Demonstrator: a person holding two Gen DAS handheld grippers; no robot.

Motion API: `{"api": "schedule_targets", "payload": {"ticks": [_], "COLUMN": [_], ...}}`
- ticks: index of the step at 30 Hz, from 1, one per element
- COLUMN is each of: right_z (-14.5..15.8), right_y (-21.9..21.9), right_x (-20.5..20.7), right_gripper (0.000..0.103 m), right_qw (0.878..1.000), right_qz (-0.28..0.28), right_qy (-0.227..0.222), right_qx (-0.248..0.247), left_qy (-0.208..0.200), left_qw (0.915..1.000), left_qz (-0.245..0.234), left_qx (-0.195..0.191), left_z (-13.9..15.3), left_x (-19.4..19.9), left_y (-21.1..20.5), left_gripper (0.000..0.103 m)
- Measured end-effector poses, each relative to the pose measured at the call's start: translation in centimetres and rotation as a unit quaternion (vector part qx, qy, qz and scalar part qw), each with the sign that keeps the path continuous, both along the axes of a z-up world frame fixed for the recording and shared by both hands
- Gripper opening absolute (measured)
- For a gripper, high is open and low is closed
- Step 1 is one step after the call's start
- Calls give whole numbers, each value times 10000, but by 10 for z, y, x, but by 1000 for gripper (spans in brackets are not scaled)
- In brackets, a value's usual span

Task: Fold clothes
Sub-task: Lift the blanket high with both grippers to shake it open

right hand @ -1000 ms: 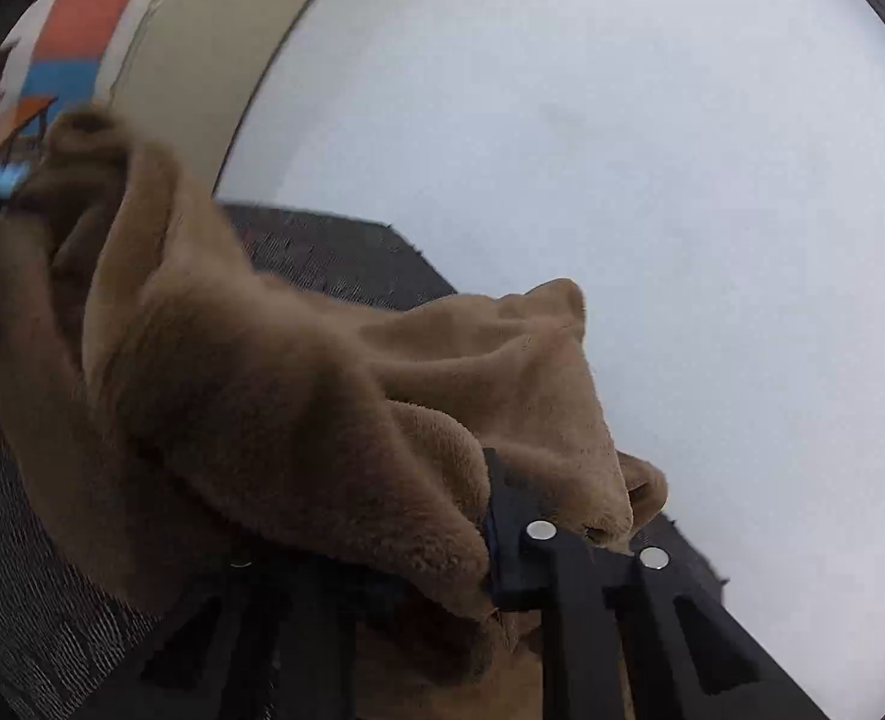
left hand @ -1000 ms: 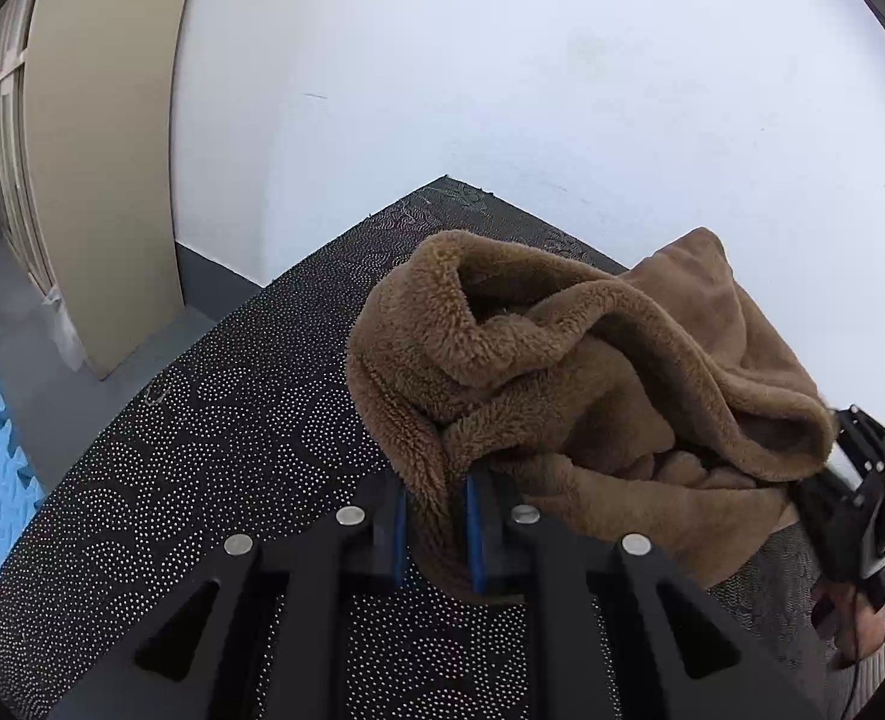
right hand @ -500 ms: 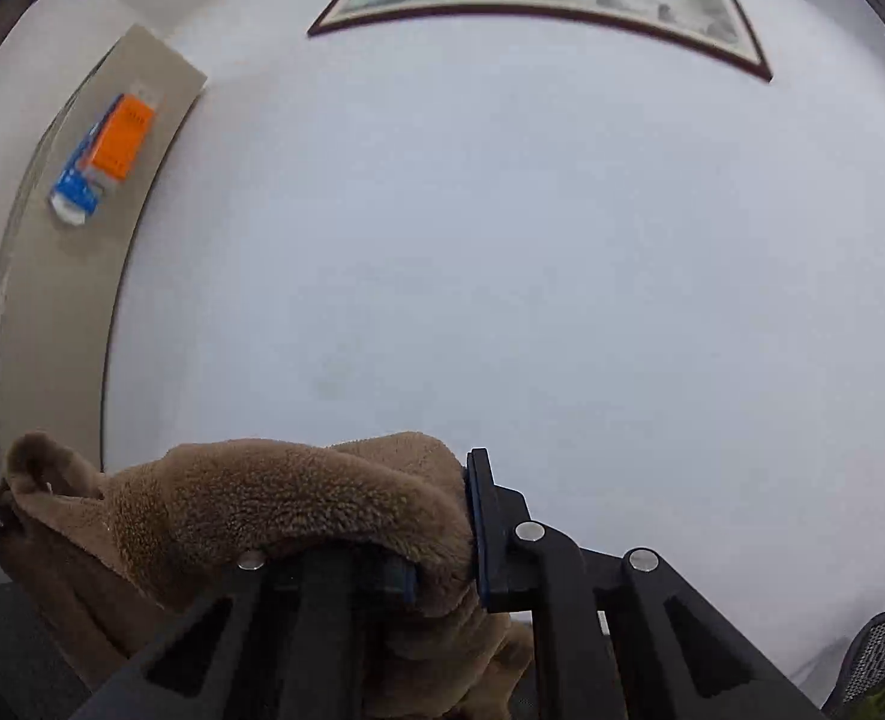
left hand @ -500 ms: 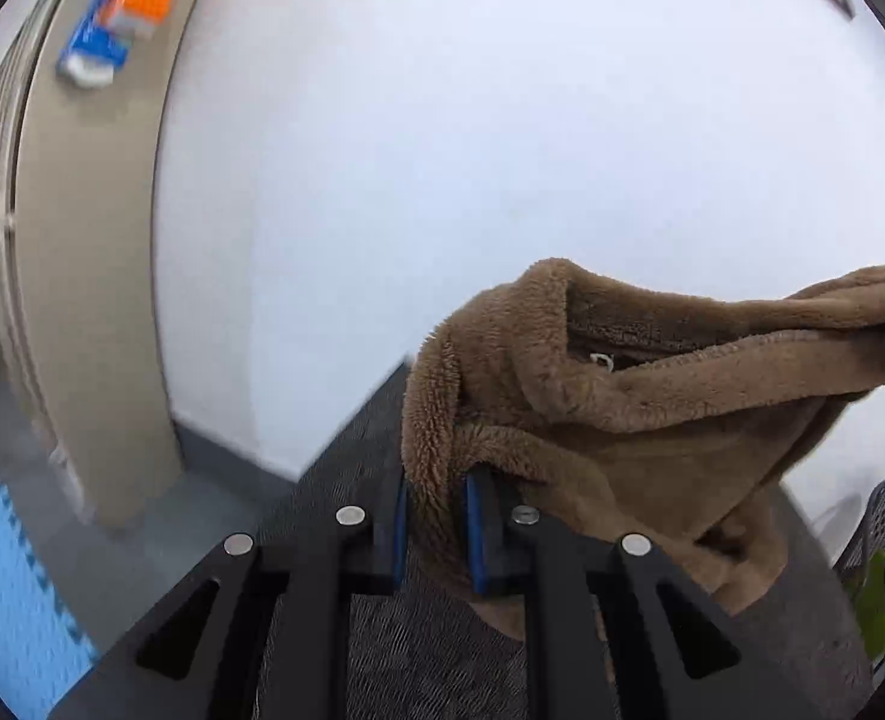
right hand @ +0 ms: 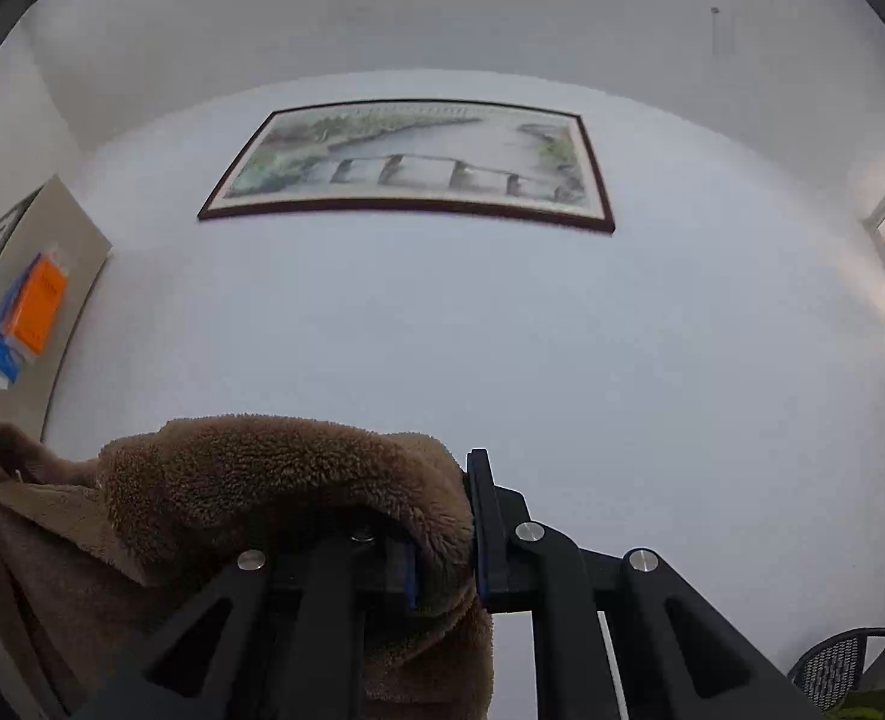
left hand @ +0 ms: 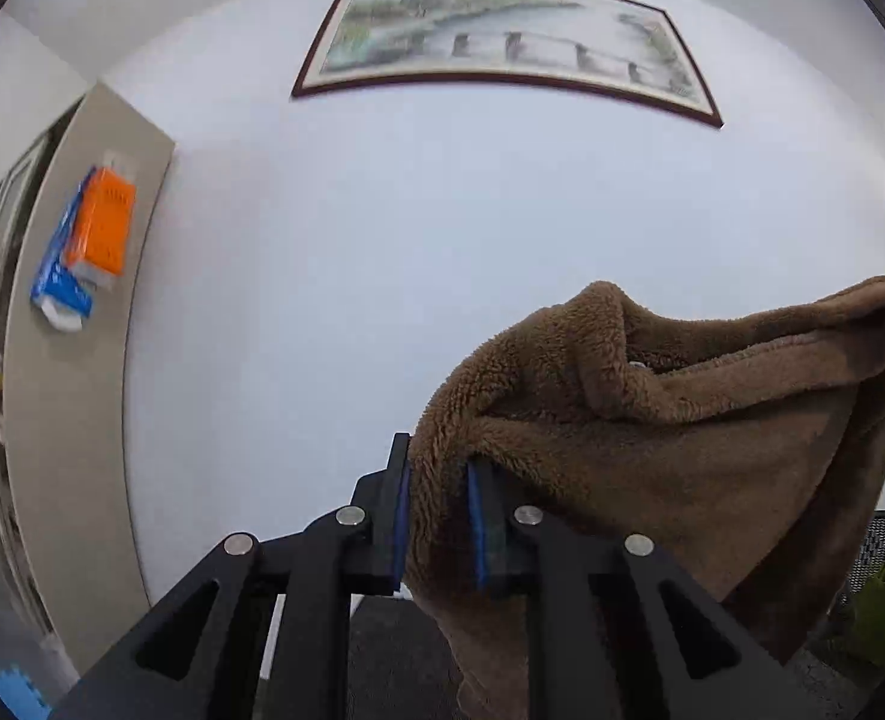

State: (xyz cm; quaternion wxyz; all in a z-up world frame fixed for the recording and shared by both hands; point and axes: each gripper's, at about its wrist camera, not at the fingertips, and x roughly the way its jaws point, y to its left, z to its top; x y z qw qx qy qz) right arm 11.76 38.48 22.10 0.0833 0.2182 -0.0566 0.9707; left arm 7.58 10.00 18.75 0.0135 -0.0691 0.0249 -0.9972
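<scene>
A brown fleece garment (left hand: 670, 438) hangs in the air, held up between both grippers. My left gripper (left hand: 439, 516) is shut on one edge of it, fleece bulging out between the blue pads. From there the cloth stretches right and sags down. In the right wrist view the same brown fleece garment (right hand: 274, 480) drapes over the left finger, and my right gripper (right hand: 445, 531) is shut on its other edge. The cloth trails off to the left. Both cameras point up at the wall.
A framed landscape picture (right hand: 406, 162) hangs on the white wall (left hand: 382, 276). A beige cabinet (left hand: 76, 360) with an orange and blue box (left hand: 91, 240) on top stands at the left. A black mesh chair (right hand: 832, 672) shows at lower right. A strip of the dark table (left hand: 394, 654) shows below.
Both grippers have lifted the garment well up off the dark patterned table and tilted upward. The table has dropped out of view and the picture has come into view.
</scene>
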Motion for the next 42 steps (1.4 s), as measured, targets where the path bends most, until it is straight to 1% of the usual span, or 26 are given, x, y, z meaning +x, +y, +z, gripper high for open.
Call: {"api": "schedule_targets", "payload": {"ticks": [1,5,7,10,12,15,18,20,22,23,25,27,28,31,33,34,35,37,38,39,41,42], "right_z": [4,22,30,42,46,49,48,47,46,45,44,42,40,27,18,14,9,7,7,8,8,8], "right_y": [1,-2,-5,-10,-13,-20,-28,-32,-35,-36,-36,-36,-39,-46,-51,-53,-55,-57,-58,-58,-60,-62], "right_x": [8,43,61,87,101,123,147,165,179,186,195,199,196,172,154,145,136,126,122,118,114,112], "right_gripper": [14,14,14,14,14,14,14,14,14,14,14,14,14,14,14,14,14,14,14,14,14,14], "right_qw": [9999,9982,9966,9933,9919,9898,9868,9850,9841,9838,9848,9884,9903,9929,9937,9939,9938,9941,9943,9945,9945,9943], "right_qz": [-55,-261,-363,-514,-535,-570,-631,-631,-633,-635,-601,-491,-464,-477,-488,-494,-499,-484,-471,-457,-462,-481], "right_qy": [118,534,737,1013,1120,1242,1393,1500,1546,1555,1504,1291,1107,692,425,292,159,65,54,44,21,6], "right_qx": [-25,40,87,207,280,410,531,578,607,618,627,634,706,845,912,945,978,972,954,936,938,956], "left_qy": [152,541,676,945,1079,1308,1618,1746,1775,1896,2012,1752,1621,1220,808,600,391,-27,-236,-445,-856,-978], "left_qw": [9999,9980,9971,9951,9937,9911,9865,9845,9840,9811,9774,9836,9863,9924,9945,9938,9919,9845,9791,9725,9562,9510], "left_qz": [-6,-324,-336,-236,-194,-50,128,126,132,377,613,370,248,-128,-671,-941,-1210,-1744,-2008,-2269,-2776,-2910], "left_qx": [-56,10,-11,-186,-233,-233,-215,-106,26,115,228,197,181,132,32,-18,-68,-168,-218,-267,-362,-361], "left_z": [8,43,52,66,73,83,95,101,105,107,110,106,104,97,65,49,33,1,-15,-32,-64,-77], "left_x": [8,43,47,66,78,97,122,139,150,155,158,154,152,146,132,126,119,106,99,93,80,81], "left_y": [4,2,7,13,12,13,21,33,29,31,20,12,8,-3,1,4,6,10,12,15,19,21], "left_gripper": [20,20,20,21,21,21,21,21,21,21,21,21,21,21,21,21,23,47,76,90,90,90]}}
